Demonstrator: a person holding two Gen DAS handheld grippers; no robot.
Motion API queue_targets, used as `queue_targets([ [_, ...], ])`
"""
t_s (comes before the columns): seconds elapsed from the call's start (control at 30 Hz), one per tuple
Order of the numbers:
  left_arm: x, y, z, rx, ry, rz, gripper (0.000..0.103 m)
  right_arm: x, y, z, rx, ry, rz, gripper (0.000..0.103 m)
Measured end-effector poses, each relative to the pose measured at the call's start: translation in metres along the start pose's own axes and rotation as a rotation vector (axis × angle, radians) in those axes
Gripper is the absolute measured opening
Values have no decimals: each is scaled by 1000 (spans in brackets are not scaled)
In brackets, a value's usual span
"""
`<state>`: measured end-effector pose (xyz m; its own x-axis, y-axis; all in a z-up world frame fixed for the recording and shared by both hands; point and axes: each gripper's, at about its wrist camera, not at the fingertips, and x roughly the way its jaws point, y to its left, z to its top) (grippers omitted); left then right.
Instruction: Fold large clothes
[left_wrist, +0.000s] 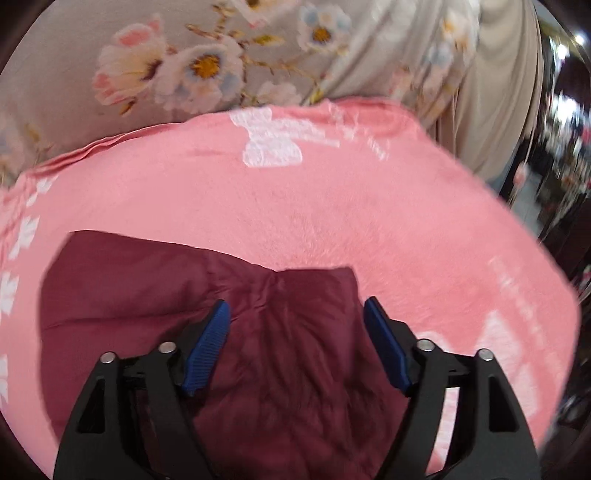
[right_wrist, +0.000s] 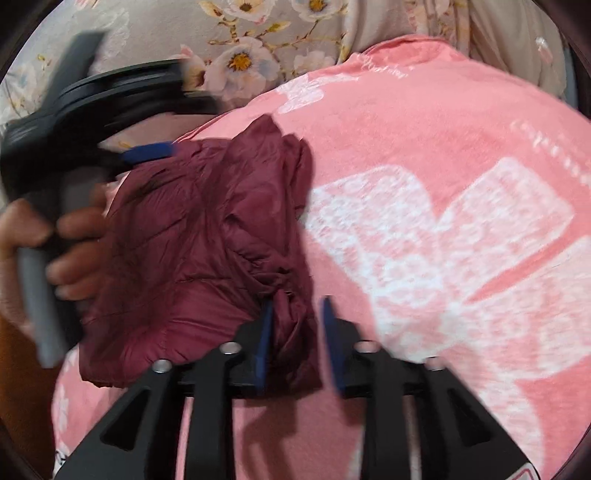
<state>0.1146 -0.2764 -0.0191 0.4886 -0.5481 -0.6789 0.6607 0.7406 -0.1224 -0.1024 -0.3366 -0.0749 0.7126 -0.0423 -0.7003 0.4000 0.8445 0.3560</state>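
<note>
Folding looks nearly done, I think. My dark red puffy jacket (right_wrist: 199, 251) sits in a thick bundle on the fluffy pink blanket with white bows (left_wrist: 332, 206). Behind that is a grey sheet with flowers on it (left_wrist: 166, 55).

My left gripper (left_wrist: 297, 317) hangs over the jacket with its blue fingers (left_wrist: 207, 347) spread wide. Nothing is pinched there. The cloth lies under them, not in them. In the right wrist view I can see my hand (right_wrist: 70, 240) around the handle of that gripper, at the far side of the bundle.

My right gripper (right_wrist: 297, 321) is partly open, with a narrow gap. A bunched ridge of the jacket's edge sits between the fingers. The left pad looks like it touches the cloth, but the right pad stands clear, so I am not squeezing it.

Here is what could go wrong. The jacket is puffy and springy, so with no grip on it the top layer could pop up and the fold could flop open. That bunched ridge could also catch on my right finger if I pull away, and drag the edge out of place. The blanket is soft and lumpy, so the bundle could tip or slide sideways.
</note>
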Motion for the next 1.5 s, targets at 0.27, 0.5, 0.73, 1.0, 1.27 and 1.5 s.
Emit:
queue_targets([
  [0.27, -70, 123, -36, -354, 45, -27, 91, -23, 0, 54, 62, -58, 96, 65],
  [0.5, -56, 165, -86, -503, 130, -103, 91, 42, 4, 83, 141, 95, 152, 66],
  [0.73, -26, 170, -107, -581, 159, -210, 93, 74, -9, 73, 227, 166, 206, 74],
  [1.0, -4, 165, -111, -580, 178, -269, 97, 86, -10, 59, 196, 133, 264, 75],
  [1.27, -5, 148, -104, -484, 165, -175, 95, 93, -2, 57, 188, 119, 306, 56],
  [1.5, -26, 134, -97, -395, 130, -100, 67, 70, 22, 61, 79, 58, 255, 24],
])
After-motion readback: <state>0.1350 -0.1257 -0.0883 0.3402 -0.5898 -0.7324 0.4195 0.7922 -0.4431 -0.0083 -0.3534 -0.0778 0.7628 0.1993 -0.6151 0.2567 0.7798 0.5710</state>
